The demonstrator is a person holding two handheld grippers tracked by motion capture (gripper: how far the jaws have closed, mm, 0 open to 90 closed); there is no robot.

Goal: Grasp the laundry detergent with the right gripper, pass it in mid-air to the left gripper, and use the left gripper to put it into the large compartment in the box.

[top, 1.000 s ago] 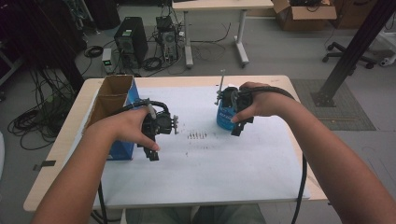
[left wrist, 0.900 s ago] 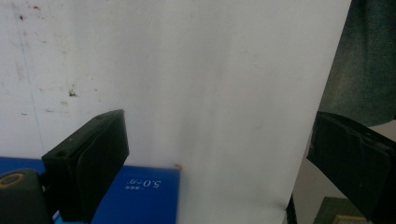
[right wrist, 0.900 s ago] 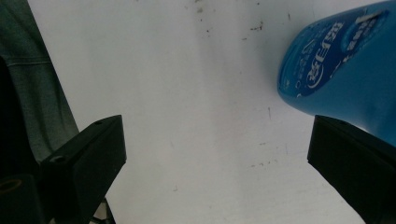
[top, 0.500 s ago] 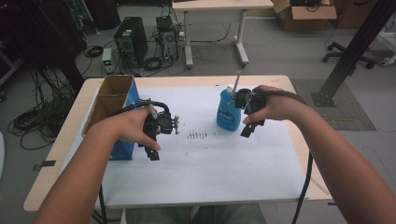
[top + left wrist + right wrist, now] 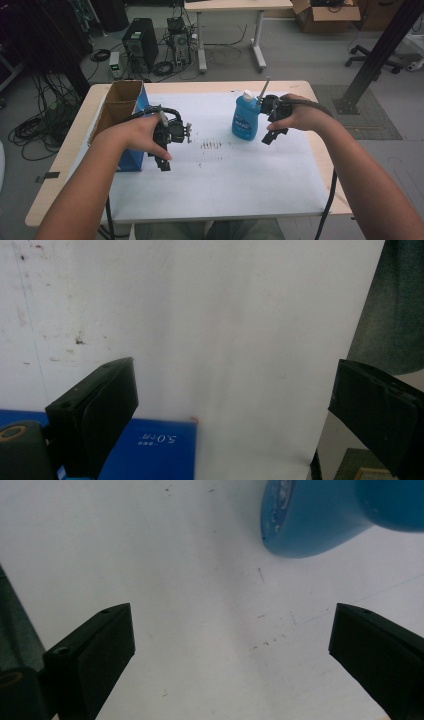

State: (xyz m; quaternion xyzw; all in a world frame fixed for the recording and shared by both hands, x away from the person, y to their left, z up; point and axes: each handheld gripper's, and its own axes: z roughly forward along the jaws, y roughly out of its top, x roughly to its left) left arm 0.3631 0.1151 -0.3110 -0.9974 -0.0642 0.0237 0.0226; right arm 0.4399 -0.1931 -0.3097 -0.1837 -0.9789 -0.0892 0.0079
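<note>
**Blue bottle upright on the sheet, both grippers empty**

The blue bottle (image 5: pixel 245 119) stands upright on the white sheet (image 5: pixel 225 170) that covers the tabletop (image 5: pixel 65 170), its white cap at the top. Taking the bottle as the landmark: the right gripper (image 5: pixel 270 137) hovers just beside it on the person's right, close to the bottle's body but apart from it. In the right gripper view its fingers (image 5: pixel 92 655) stand wide apart with nothing between them, pointing down at the sheet, and the bottle's rounded blue base (image 5: pixel 320 517) lies ahead of the fingers, near the top edge of that view (beyond the gap, not inside it).

The left gripper (image 5: pixel 162 162) is well apart from the bottle, on its left, held above the sheet. Its fingers (image 5: pixel 95 410) are also spread wide and hold nothing. Farther left of the bottle, right next to the left hand (image 5: pixel 137 132), an open cardboard box (image 5: pixel 117 102) with a blue side sits at the sheet's edge; a blue printed face of it (image 5: pixel 150 447) shows low in the left gripper view, near one finger.

Between the bottle and the left gripper, a small cluster of dark marks (image 5: pixel 211 145) dots the sheet.
</note>
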